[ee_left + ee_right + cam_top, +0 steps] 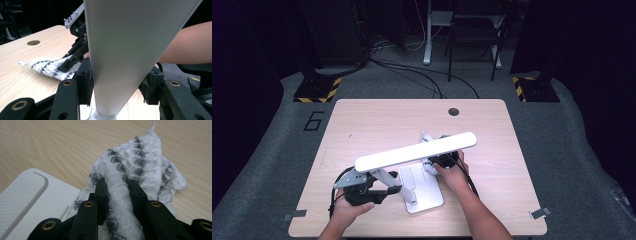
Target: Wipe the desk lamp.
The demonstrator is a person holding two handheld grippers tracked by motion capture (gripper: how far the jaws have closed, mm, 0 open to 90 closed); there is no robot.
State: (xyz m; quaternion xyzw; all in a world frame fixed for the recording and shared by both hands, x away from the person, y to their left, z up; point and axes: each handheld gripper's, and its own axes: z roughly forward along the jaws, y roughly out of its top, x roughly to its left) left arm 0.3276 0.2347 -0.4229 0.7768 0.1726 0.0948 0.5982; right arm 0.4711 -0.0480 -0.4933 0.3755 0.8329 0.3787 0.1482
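On the left, the left gripper (389, 189) has its jaws clamped on the white arm (117, 62) of the desk lamp (414, 150), whose base (424, 192) stands on the wooden table (362, 120). To the right, just beside the base, the right gripper (117, 185) has its jaws closed tightly on a white cloth with grey pattern (140, 162), which lies on the table.

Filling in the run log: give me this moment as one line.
left gripper: shut on lamp arm | right gripper: shut on patterned cloth | cloth beside lamp base | table
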